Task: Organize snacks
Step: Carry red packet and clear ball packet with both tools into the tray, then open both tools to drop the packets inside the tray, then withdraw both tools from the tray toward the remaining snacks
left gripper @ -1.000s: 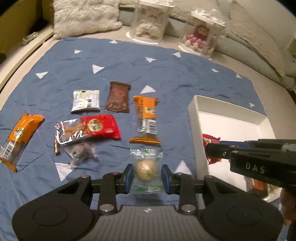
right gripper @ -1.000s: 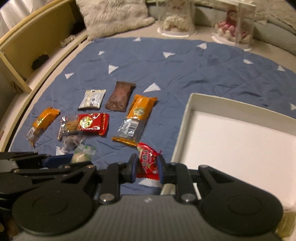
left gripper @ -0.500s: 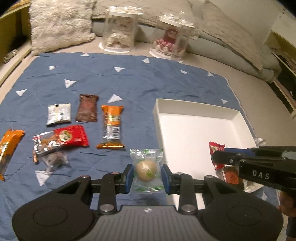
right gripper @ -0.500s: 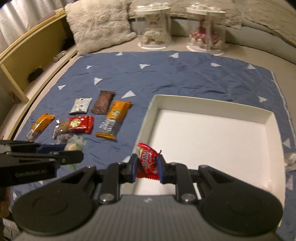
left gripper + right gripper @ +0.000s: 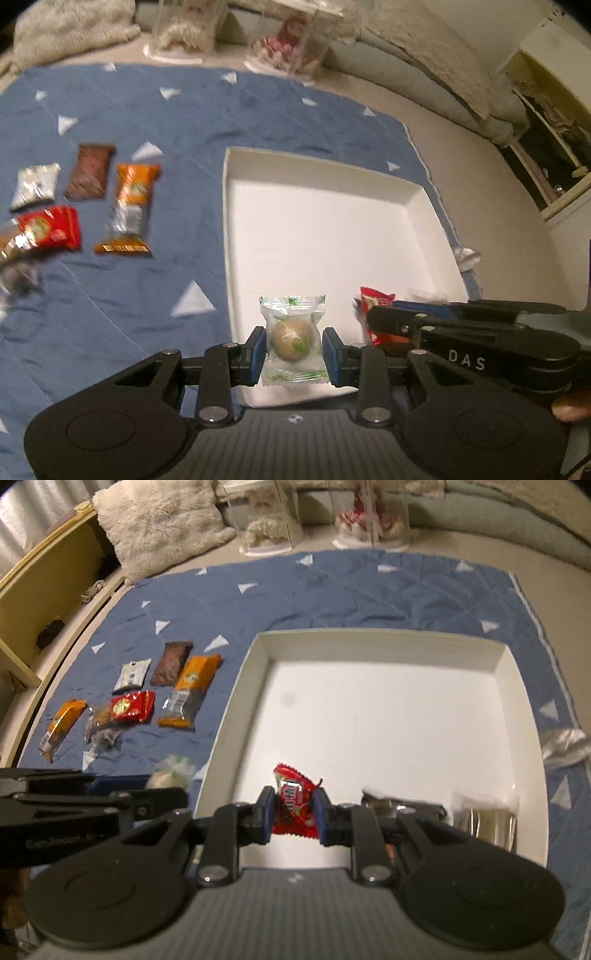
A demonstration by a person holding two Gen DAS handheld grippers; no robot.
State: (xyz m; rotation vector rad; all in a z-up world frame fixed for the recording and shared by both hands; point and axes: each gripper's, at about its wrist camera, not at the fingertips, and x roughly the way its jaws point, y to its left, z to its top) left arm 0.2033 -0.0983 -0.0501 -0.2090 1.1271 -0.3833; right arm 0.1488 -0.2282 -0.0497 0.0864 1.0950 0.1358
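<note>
My left gripper (image 5: 294,350) is shut on a clear-wrapped round candy (image 5: 293,341) with green print, held over the near left edge of the white tray (image 5: 413,192). My right gripper (image 5: 293,814) is shut on a small red candy packet (image 5: 295,801), held above the near part of the same white tray (image 5: 369,637). In the left wrist view the right gripper (image 5: 384,317) comes in from the right with the red packet (image 5: 375,297). The left gripper's arm (image 5: 92,805) lies at the left in the right wrist view, the wrapped candy (image 5: 171,773) just beyond it.
On the blue quilt (image 5: 332,590) left of the tray lie an orange bar (image 5: 194,690), a brown packet (image 5: 171,662), a silver-white packet (image 5: 132,674), a red packet (image 5: 127,709) and another orange packet (image 5: 62,725). Wrapped items (image 5: 484,812) sit in the tray's near right corner. Crumpled foil (image 5: 565,746) lies right of the tray.
Both grippers have travelled right from over the quilt to over the tray, each still gripping its candy. The loose snacks have slid to the left of both views.
</note>
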